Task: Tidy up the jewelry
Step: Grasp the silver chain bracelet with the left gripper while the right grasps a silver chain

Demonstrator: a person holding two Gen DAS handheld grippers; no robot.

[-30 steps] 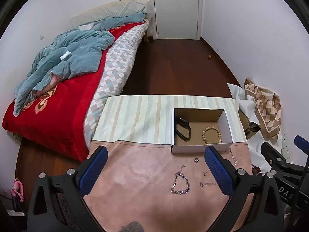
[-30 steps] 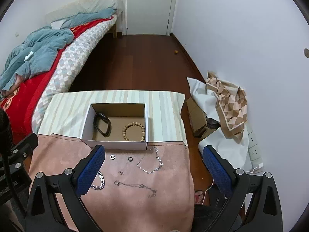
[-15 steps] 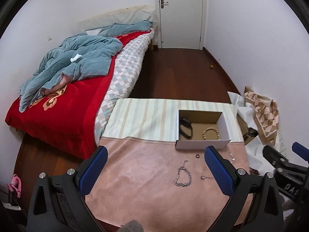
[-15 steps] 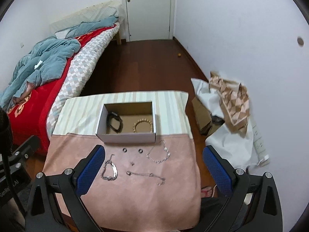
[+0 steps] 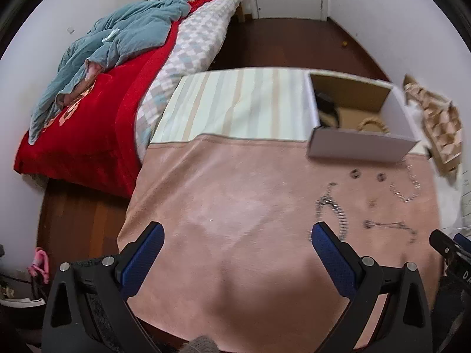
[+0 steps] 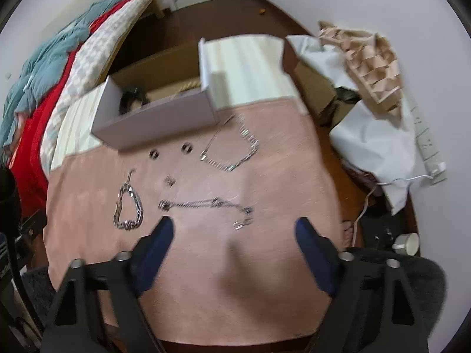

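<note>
Two fingers (image 6: 163, 235) closing, empty | thin chain (image 6: 206, 204) just beyond them

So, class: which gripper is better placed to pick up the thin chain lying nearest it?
Right. The right gripper, jaws closing and empty, hangs just short of the thin chain; the left gripper faces bare cloth.

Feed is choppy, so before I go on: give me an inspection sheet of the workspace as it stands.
Surface: pink cloth in front, striped cloth behind.
Job's things: open box holding a black band and bead bracelet; on the pink cloth, chunky bracelet, two rings, small clasp, thin chain, looped chain.
Clutter: nothing seen on the cloths.
Grippers: left gripper open and empty; right gripper closing, nothing between the fingers.
Cables: white cable on the floor.
Surroundings: bed, bags by the wall.
</note>
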